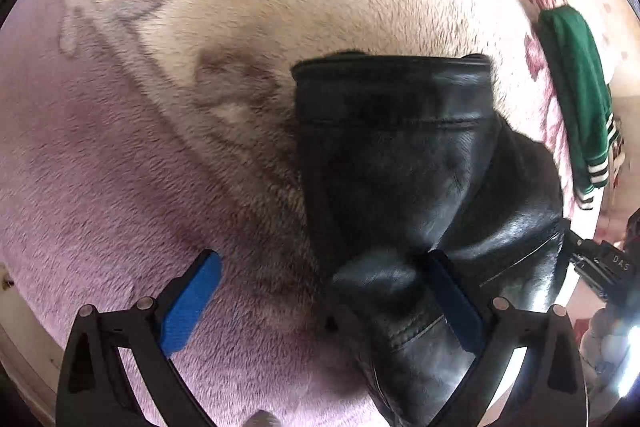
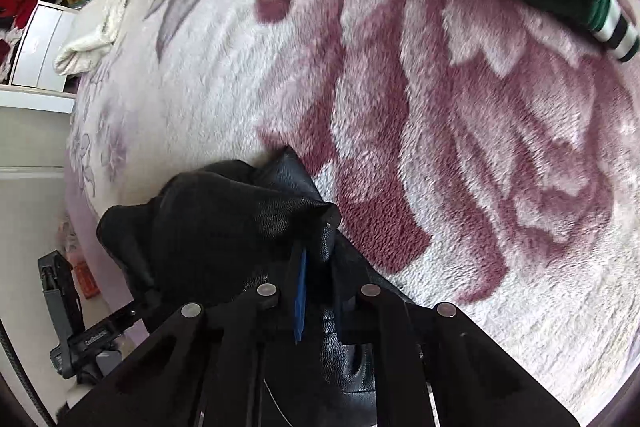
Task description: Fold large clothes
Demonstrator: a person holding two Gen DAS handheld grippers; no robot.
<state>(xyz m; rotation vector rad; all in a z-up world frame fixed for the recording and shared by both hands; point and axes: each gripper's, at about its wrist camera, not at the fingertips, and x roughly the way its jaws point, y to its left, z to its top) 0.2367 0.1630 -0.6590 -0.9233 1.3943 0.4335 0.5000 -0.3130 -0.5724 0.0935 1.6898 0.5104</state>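
Black leather jacket (image 1: 392,163) lies bunched on the bed (image 1: 120,167), folding barely begun. Left hand-held gripper (image 1: 320,291) gapes wide, gripping nothing; right hand-held gripper (image 2: 316,267) pinches a jacket fold.

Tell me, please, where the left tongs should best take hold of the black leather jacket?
Probably the stitched cuff end of the black leather jacket sleeve, approached from above. The sleeve lies flat and extended on the fleece blanket, its hem free, and the open left tongs already straddle it.

Both wrist views look steeply down, close over the blanket (image 1: 120,167); both share the black jacket (image 1: 392,155).
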